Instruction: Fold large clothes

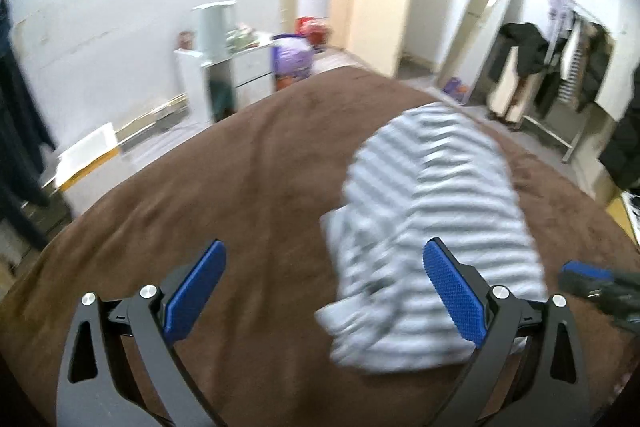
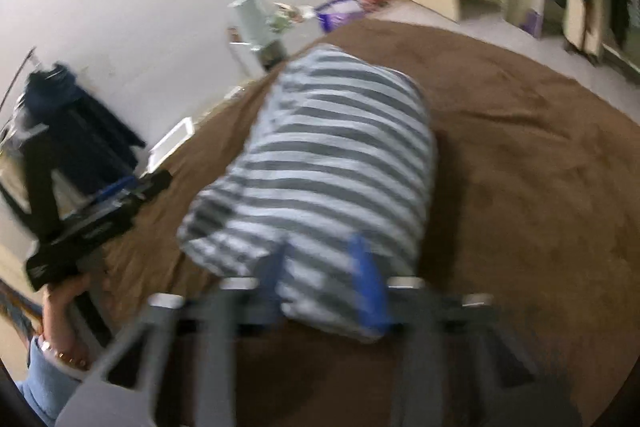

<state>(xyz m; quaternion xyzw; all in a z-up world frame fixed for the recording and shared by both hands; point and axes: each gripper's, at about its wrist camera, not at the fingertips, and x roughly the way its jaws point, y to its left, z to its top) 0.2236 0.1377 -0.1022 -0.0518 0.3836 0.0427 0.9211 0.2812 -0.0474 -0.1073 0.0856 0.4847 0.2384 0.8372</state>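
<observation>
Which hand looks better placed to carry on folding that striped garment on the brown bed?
Probably the right: the right gripper is closed on the striped garment. The left gripper stands open, gripping nothing.

The left gripper [image 1: 324,291] points steeply downward with its blue pads [image 1: 196,291] spread wide and nothing between them. The right gripper [image 2: 326,279], at its three o'clock, also tilts down, motion-blurred, its jaws drawn close together. A hand [image 2: 66,311] in a light blue sleeve [image 2: 40,383] grips the left gripper's handle.
</observation>
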